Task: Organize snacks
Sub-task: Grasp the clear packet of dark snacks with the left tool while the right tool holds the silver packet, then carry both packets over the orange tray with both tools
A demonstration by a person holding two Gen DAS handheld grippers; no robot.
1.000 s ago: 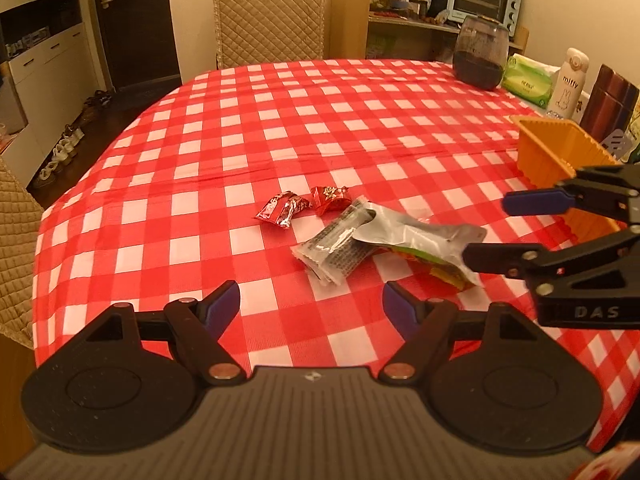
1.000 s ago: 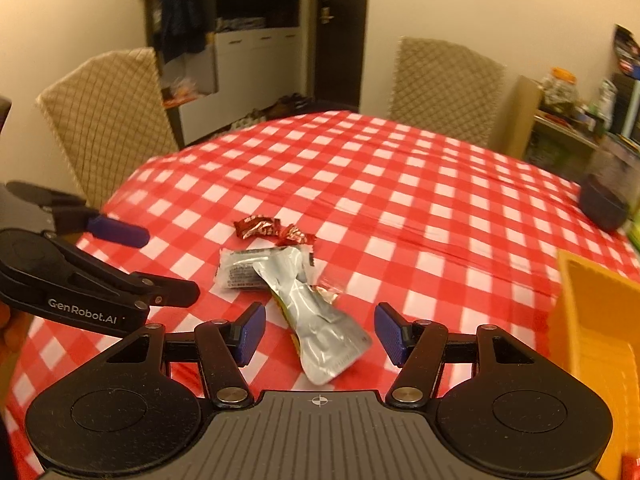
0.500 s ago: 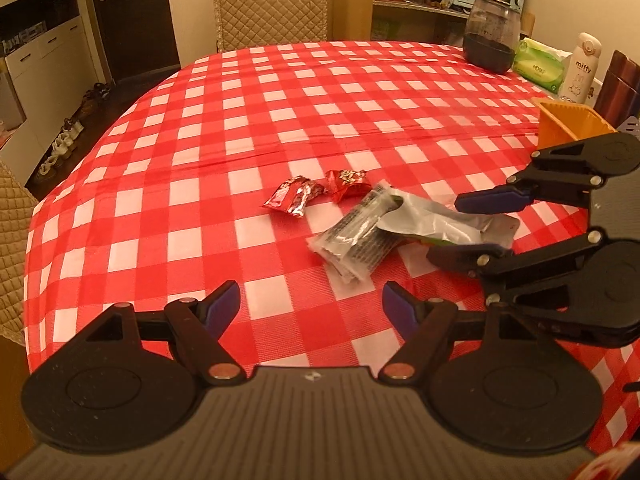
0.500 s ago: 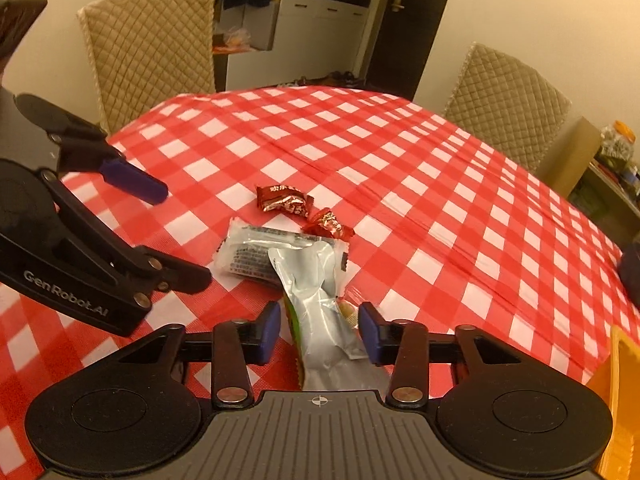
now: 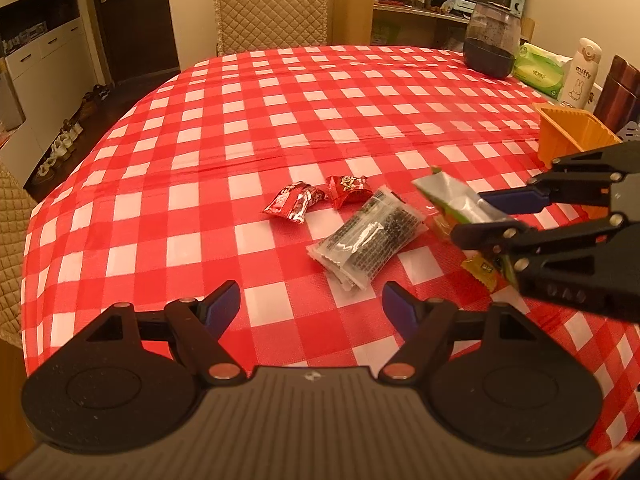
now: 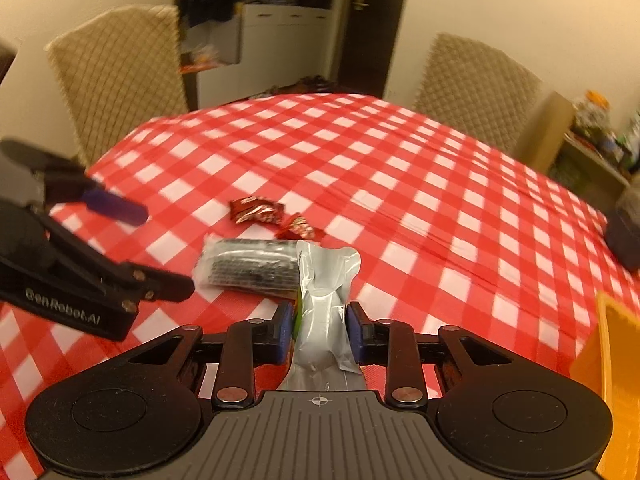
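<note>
My right gripper (image 6: 318, 330) is shut on a silver snack pouch (image 6: 324, 300) and holds it lifted off the table; the pouch also shows in the left wrist view (image 5: 452, 196). A clear dark snack packet (image 5: 368, 240) and two red candies (image 5: 296, 202) (image 5: 346, 188) lie on the red checked tablecloth (image 5: 240, 140). A small yellow packet (image 5: 480, 270) lies under the right gripper. My left gripper (image 5: 310, 302) is open and empty, just short of the clear packet (image 6: 252, 268). An orange bin (image 5: 572, 136) stands at the right.
A dark glass bowl (image 5: 490, 46), a green tissue pack (image 5: 538, 70), a white bottle (image 5: 578, 74) and a brown canister (image 5: 618, 92) stand at the far right. Quilted chairs (image 5: 272, 4) (image 6: 116, 80) surround the table.
My right gripper has closed on the silver pouch and lifted it off the clear packet, toward the right. The left gripper has stayed open and nearly still.
</note>
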